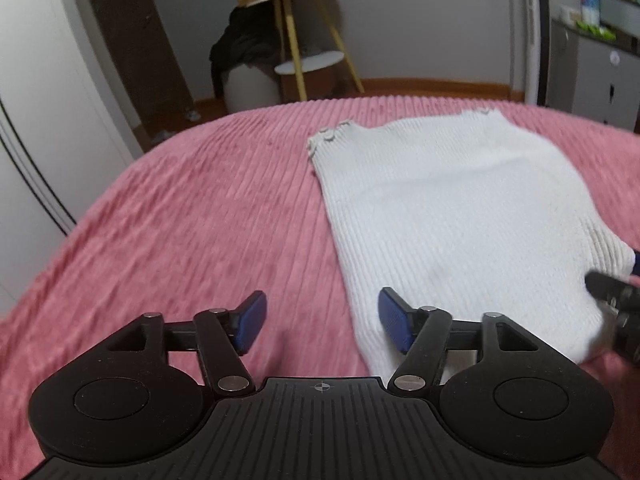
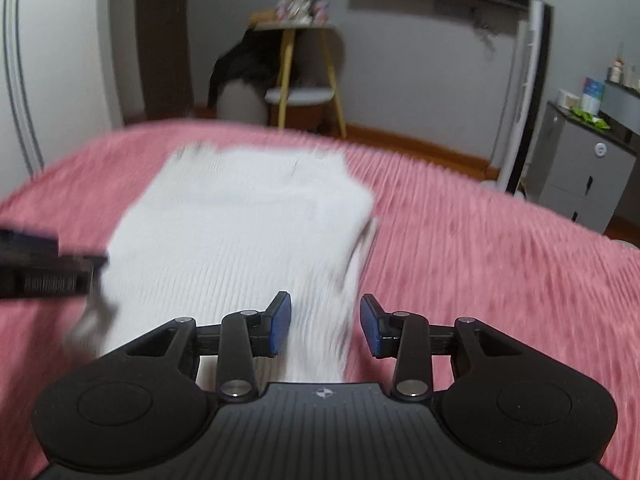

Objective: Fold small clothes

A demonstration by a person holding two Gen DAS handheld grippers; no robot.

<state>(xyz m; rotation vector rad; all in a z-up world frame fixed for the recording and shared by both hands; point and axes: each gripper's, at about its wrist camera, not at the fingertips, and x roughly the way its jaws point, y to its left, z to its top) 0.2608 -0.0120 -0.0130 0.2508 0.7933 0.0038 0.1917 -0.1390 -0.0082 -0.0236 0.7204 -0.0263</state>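
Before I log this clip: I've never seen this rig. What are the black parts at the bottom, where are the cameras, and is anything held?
No robot here: a person holds one two-finger gripper in each hand, each with a fisheye camera looking along its fingers. The left gripper is open, holding nothing, at the near left edge of the white top. The right gripper is also open, with the top's right edge between its fingers, not yet pinched. The top lies flat on a pink blanket. The right view is motion-blurred.
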